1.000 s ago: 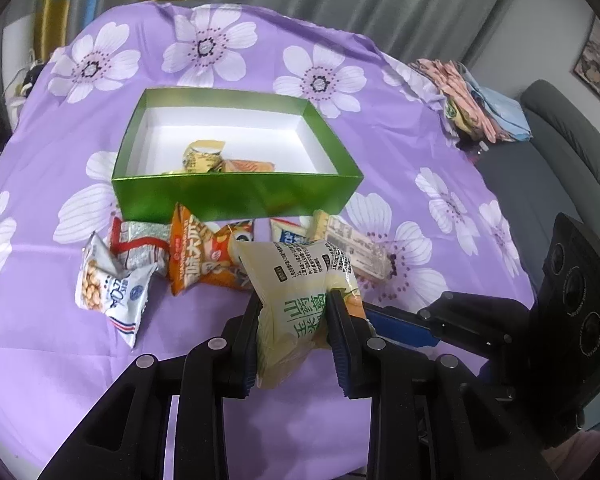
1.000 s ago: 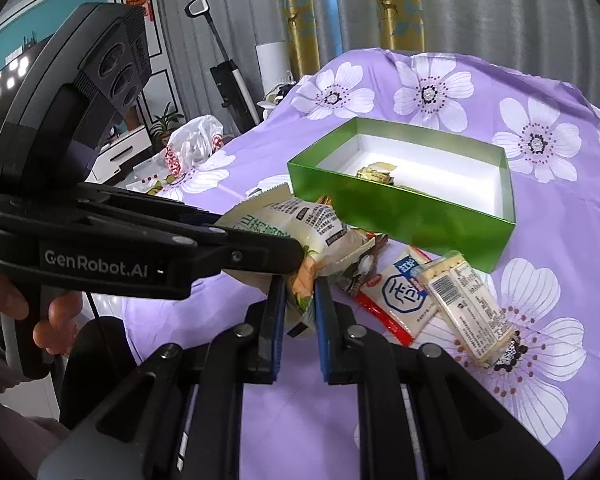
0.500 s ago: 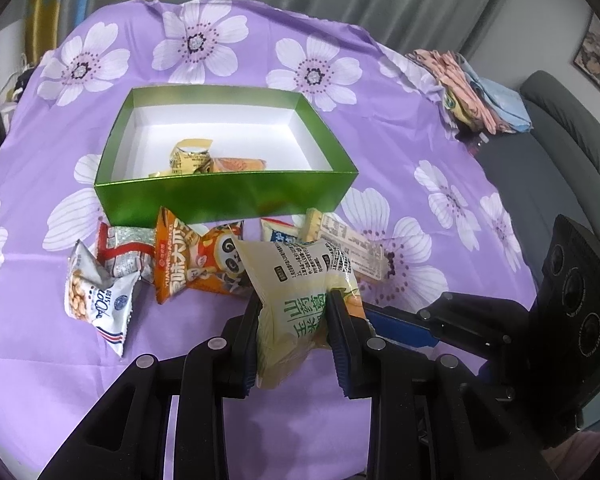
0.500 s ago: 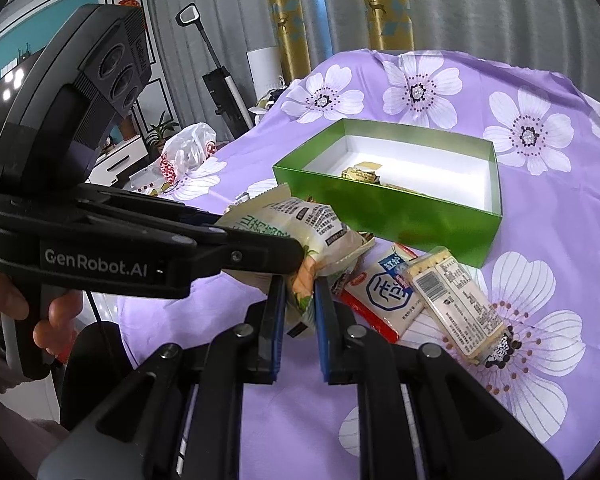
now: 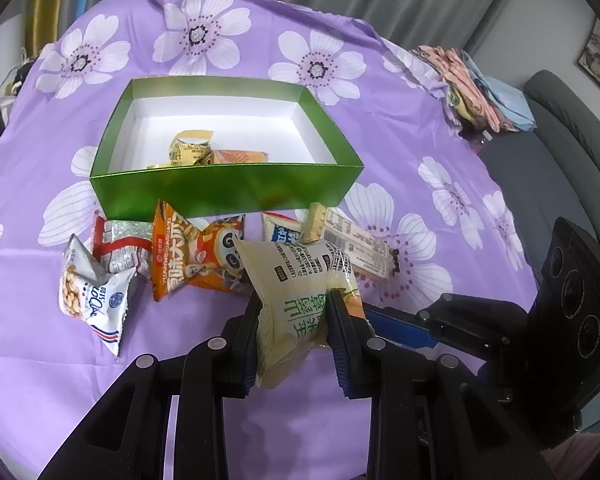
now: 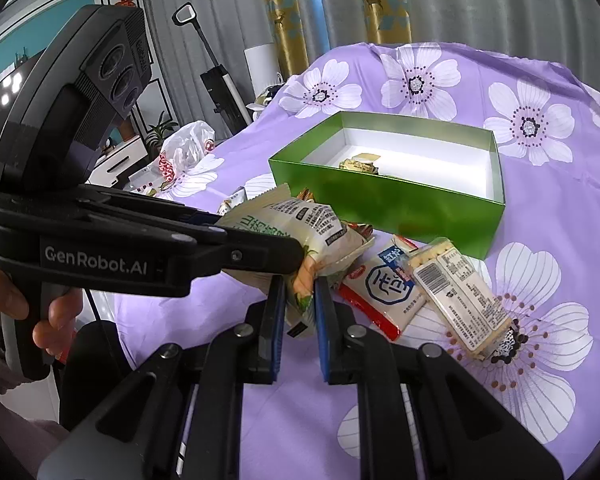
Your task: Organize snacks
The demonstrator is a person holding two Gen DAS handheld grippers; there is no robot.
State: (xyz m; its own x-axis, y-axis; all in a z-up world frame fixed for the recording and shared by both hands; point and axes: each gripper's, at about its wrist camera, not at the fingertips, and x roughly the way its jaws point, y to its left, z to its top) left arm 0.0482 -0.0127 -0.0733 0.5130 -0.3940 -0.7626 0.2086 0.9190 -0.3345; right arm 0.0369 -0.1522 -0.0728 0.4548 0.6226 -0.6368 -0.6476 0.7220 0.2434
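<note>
While loose packets (image 5: 196, 256) crowd the box's (image 5: 224, 192) front wall.

A lived-in home sitting room.
A grey sofa (image 5: 556, 168) stands beside a table under a purple flowered cloth (image 5: 380, 128), with long grey and yellow curtains (image 6: 380, 4) behind; framed pictures (image 6: 120, 8) hang on the wall, an upright vacuum cleaner (image 6: 220, 80) leans nearby, and folded laundry (image 5: 476, 92) sits at the table's edge.

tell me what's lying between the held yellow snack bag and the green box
In the left wrist view, an orange panda packet, a blue-and-white packet and a long cracker pack lie on the cloth between the yellow snack bag and the green box.
</note>
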